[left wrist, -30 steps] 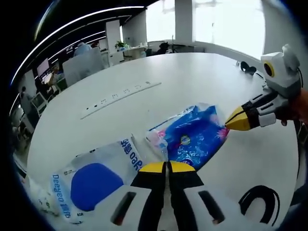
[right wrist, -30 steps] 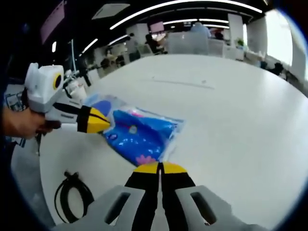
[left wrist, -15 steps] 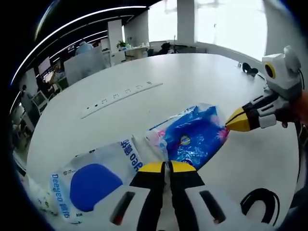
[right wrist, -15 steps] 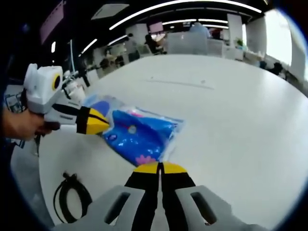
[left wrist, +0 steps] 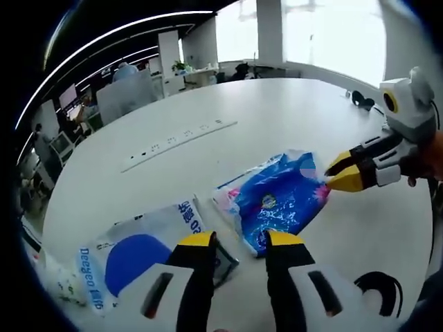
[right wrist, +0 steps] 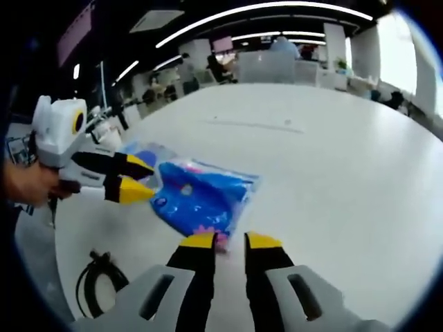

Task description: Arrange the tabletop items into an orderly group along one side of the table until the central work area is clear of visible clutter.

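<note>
Two packets lie ahead: white-and-blue plastic pouch [left wrist: 138,252] leftmost, crinkly bright-blue plastic bag [left wrist: 277,200] beside it, long axis between parted, empty grippers; left gripper [left wrist: 239,243] at its near end, right gripper [left wrist: 333,176] at its far edge.

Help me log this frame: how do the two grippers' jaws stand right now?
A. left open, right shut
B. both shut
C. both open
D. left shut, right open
C: a gap shows between the jaws of the left gripper and of the right gripper, both near the blue packet.
</note>
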Tool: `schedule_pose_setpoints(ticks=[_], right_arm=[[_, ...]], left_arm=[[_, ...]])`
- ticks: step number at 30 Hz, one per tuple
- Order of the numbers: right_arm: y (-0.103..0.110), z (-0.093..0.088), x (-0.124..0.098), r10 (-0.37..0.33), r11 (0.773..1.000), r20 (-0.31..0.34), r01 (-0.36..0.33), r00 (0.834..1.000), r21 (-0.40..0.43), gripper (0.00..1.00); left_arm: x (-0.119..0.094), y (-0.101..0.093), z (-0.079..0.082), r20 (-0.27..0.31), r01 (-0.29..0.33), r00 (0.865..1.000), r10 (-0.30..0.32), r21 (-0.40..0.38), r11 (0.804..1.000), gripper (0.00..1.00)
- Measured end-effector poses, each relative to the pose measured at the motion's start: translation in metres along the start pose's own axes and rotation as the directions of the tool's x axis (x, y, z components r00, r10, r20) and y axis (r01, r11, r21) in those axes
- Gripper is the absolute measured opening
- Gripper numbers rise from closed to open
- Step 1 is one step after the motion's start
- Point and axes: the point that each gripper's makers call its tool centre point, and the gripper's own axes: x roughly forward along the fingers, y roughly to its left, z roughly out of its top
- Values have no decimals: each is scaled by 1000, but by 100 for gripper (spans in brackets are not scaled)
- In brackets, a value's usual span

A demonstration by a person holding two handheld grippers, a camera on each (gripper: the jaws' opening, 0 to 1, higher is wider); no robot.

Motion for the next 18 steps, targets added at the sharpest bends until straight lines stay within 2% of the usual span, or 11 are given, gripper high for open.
schedule_pose_setpoints(ticks=[7,14,18], right_arm=[[2,0,-4,5,1000,10,-5,1000,14,24],[0,11,-13,-12,1000,42,11,999,18,35],[-1,16,-16,-19,1000,53,18,998,13,37]], left_arm=[[-5,-5,5,27,17,999,-17,-1,1000,34],[-10,-13,18,69,43,997,-42,-16,999,40],[-15,-13,24,87,41,995,-40,-16,999,42]])
